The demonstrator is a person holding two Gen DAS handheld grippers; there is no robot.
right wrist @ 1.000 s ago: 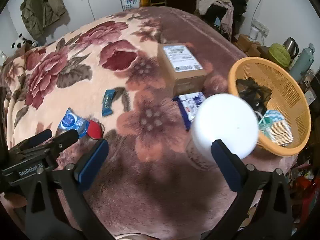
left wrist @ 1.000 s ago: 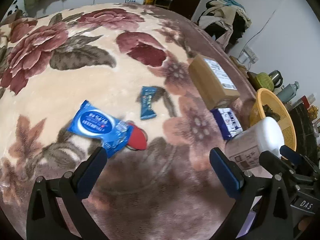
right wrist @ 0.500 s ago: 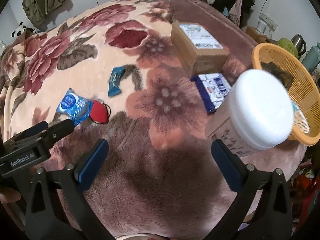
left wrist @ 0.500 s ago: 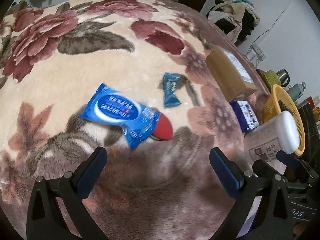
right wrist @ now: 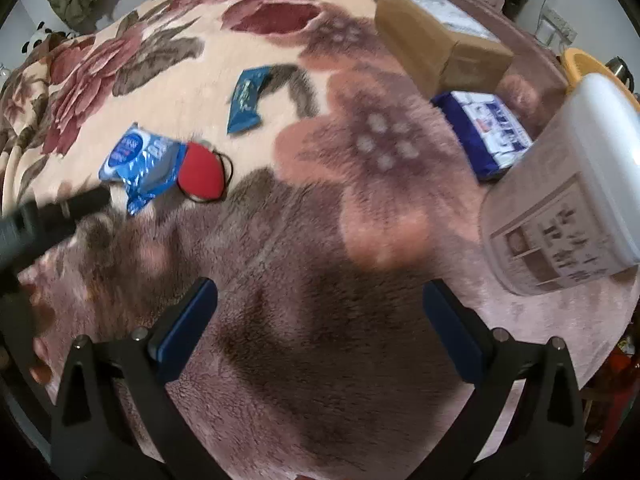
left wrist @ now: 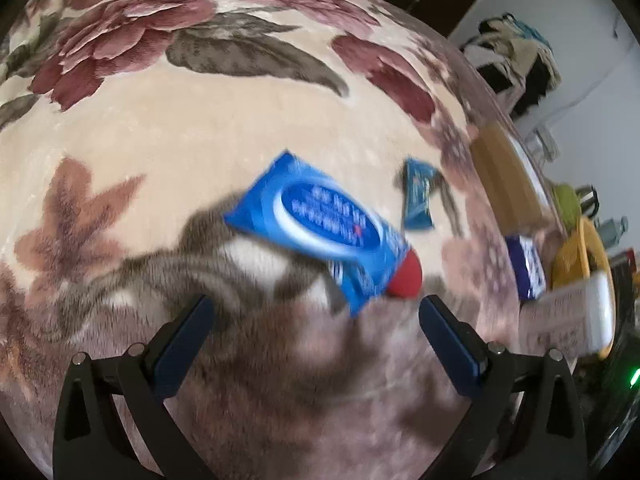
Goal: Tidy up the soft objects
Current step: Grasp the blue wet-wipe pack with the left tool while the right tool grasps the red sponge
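A blue wet-wipes pack (left wrist: 324, 224) lies on the floral blanket, partly over a red round pouch (left wrist: 406, 278). My left gripper (left wrist: 314, 320) is open and empty, just short of the pack. The pack (right wrist: 140, 160) and the red pouch (right wrist: 202, 172) also show in the right wrist view, with the left gripper's finger (right wrist: 52, 216) beside them. My right gripper (right wrist: 320, 312) is open and empty over bare blanket. A small blue sachet (right wrist: 246, 100) and a dark blue tissue pack (right wrist: 490, 132) lie farther off.
A white-lidded tub (right wrist: 560, 208) stands at the right near the bed edge. A cardboard box (right wrist: 440, 44) lies behind the tissue pack. An orange basket (left wrist: 576, 252) sits beyond the tub. Clothes and furniture line the far wall.
My left gripper has moved forward toward the wet-wipes pack, which now looms larger. My right gripper has moved forward and lower, closer to the tub. Both stay open.
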